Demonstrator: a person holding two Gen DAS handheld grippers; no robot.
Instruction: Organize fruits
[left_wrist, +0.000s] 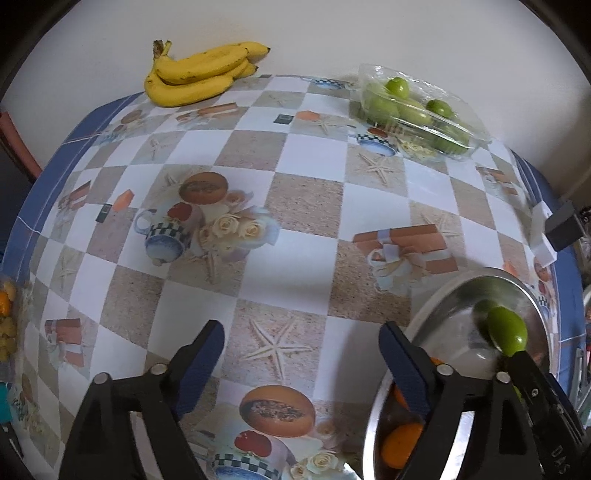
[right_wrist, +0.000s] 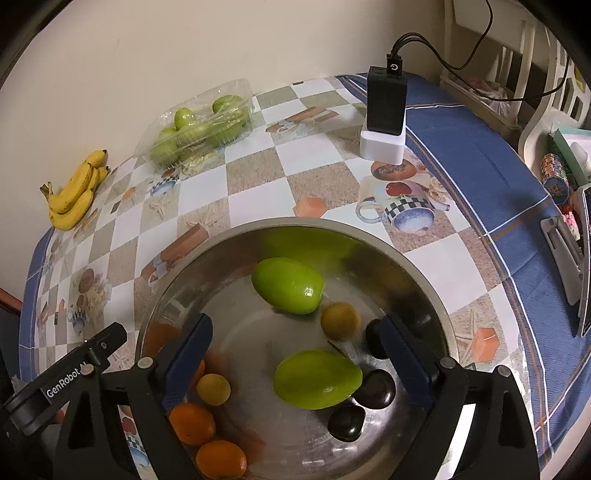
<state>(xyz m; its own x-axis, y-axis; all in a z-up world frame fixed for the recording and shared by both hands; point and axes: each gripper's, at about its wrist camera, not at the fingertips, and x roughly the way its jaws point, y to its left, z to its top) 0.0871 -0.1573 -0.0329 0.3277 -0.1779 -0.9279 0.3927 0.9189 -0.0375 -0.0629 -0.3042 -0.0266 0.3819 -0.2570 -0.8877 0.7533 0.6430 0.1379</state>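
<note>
We are hovering the right claw (right_wrist: 297, 363), spread and empty, over the steel bowl (right_wrist: 424, 275) holding two green fruits (right_wrist: 288, 284); the left claw (left_wrist: 301, 363), also spread, is facing bare bench (left_wrist: 306, 206). Next, we judge, comes fetching from the clear tray (right_wrist: 195, 125) or the bananas (left_wrist: 199, 75).

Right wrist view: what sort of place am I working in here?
Probably a home dining or kitchen table: a printed checked tablecloth, loose yellow bananas against a plain wall, and a round steel bowl of mixed fruit.
</note>
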